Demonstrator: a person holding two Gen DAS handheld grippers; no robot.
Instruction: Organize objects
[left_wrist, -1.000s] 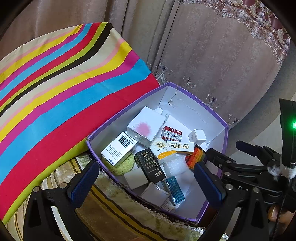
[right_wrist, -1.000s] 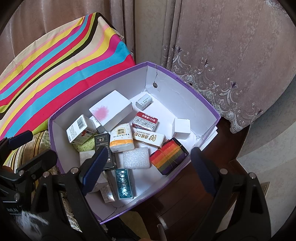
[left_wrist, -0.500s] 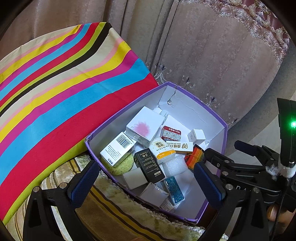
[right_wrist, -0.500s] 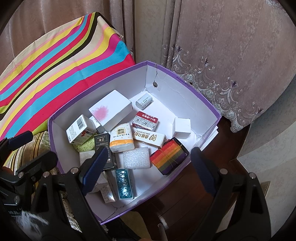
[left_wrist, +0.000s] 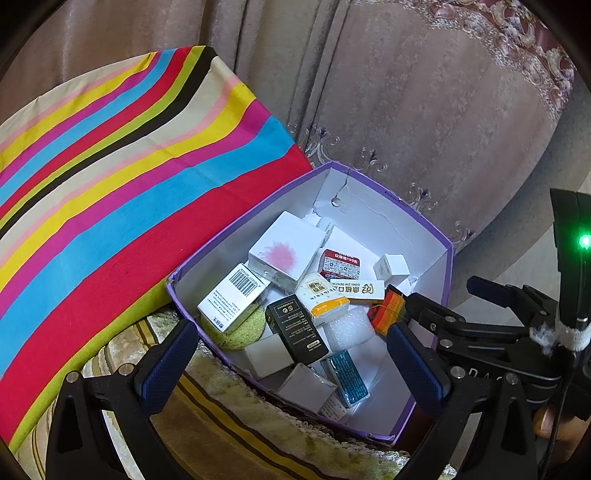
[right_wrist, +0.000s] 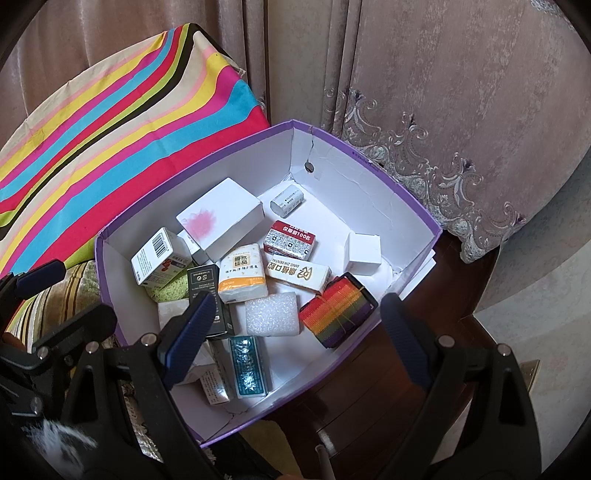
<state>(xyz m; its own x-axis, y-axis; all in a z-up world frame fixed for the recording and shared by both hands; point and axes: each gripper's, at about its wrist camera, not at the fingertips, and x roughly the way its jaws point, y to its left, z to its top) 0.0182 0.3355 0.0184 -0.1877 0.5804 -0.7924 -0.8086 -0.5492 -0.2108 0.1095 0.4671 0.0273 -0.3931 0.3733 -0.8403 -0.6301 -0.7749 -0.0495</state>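
A purple-rimmed white cardboard box (left_wrist: 424, 229) (right_wrist: 406, 195) holds several small items: a white box with a pink blot (left_wrist: 284, 254) (right_wrist: 219, 221), a barcode carton (left_wrist: 232, 301) (right_wrist: 157, 262), a black box (left_wrist: 297, 328), a tissue pack (right_wrist: 243, 273), a red-topped box (right_wrist: 290, 238), white foam (right_wrist: 271, 314), a rainbow-striped block (right_wrist: 338, 310) and a teal blister pack (right_wrist: 249, 365). My left gripper (left_wrist: 291, 362) hovers open above the box's near side, nothing between its fingers. My right gripper (right_wrist: 295, 330) also stands open over the box, empty. Each gripper shows at the edge of the other's view.
A striped multicolour cushion (left_wrist: 122, 184) (right_wrist: 122, 110) leans against the box's left side. Mauve embroidered curtains (left_wrist: 424, 92) hang behind. The box rests partly on a dark wooden surface (right_wrist: 369, 387) and a yellow-brown striped cloth (left_wrist: 221, 424).
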